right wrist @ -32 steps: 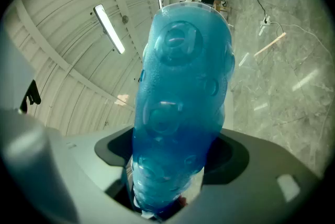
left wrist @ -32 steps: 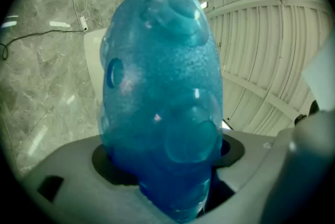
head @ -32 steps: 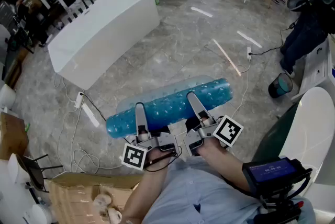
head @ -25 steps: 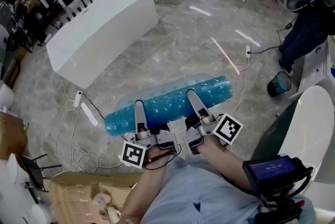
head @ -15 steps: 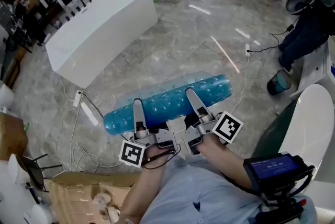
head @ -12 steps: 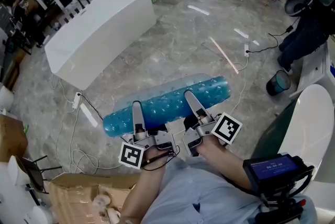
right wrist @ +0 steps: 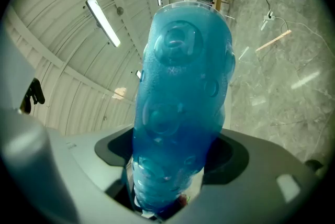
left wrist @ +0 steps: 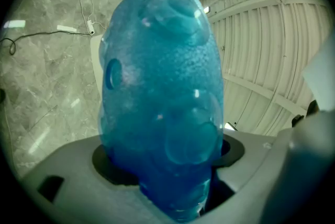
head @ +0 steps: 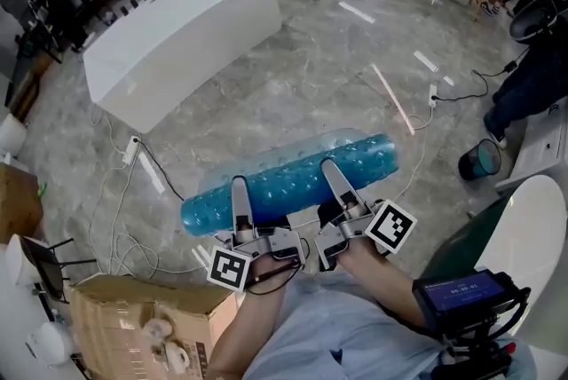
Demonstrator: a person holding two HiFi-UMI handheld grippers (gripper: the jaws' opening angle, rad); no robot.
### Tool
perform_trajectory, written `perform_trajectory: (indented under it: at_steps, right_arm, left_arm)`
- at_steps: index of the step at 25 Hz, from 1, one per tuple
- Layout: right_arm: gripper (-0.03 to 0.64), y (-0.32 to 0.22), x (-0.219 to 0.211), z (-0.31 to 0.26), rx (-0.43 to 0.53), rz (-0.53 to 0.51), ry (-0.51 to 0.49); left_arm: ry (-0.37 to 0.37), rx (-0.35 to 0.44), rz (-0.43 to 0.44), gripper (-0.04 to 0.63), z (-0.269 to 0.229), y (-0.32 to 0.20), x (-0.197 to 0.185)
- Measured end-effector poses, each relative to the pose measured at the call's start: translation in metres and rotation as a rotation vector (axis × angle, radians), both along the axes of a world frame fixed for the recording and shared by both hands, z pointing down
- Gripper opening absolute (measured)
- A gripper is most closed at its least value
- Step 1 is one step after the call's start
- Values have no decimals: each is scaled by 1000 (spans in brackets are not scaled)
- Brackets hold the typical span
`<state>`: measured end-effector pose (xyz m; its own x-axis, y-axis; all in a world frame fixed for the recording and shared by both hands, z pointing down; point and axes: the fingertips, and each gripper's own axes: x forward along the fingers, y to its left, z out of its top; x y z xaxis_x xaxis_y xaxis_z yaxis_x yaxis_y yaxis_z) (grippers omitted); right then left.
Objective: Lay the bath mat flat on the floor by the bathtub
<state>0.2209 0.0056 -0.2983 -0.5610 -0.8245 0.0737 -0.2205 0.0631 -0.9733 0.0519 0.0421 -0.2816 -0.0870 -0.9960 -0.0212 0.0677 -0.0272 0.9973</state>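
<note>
Bath mat [head: 288, 181], translucent blue and covered in round bumps, is being held as a long roll above the grey marble floor [head: 311, 67], well apart from the long white box [head: 177, 32]. The left gripper [head: 238, 192] and right gripper [head: 333, 176] are each clamping their fingers on the roll. An open cardboard box [head: 115, 307] is holding some pale objects. I cannot tell what the small teal bin [head: 484, 160] is holding.
</note>
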Motion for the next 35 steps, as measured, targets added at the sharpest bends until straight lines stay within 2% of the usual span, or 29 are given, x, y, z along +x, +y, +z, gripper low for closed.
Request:
perform_trajectory:
  at_steps: [3,7,14,17,23,27,32,35]
  right_arm:
    - [366,-41,-10,23,-24,-22,-2]
    - [367,-98,-50,51,-46,-30,-9]
    - [362,-243,-175,96,-70,-26,-15]
    - [362,-281,-209,97,-60,-18,-20]
    - [362,-316,-228,80,-25,-1,-15]
    - [362,-374,-244,98,-32,36,-4]
    - [362,-440,-239,133,-43,67,-13]
    - [362,-498,-236,156,-60,91,-19]
  left_arm:
    - [-8,-27,-23,356,20,-36,-10]
    - [-8,-42,-37,356,48,-91,-50]
    - [-12,-62,-22,354,91,-239,-176]
    - [-22,-56,-6,354,92,-279,-210]
    - [-16,-17,19,354,77,-318,-229]
    - [-7,-17,55,354,96,-383,-246]
    - [-11,-34,94,354,130,-454,-242]
    - [-12,-48,119,354,152,-517,-239]
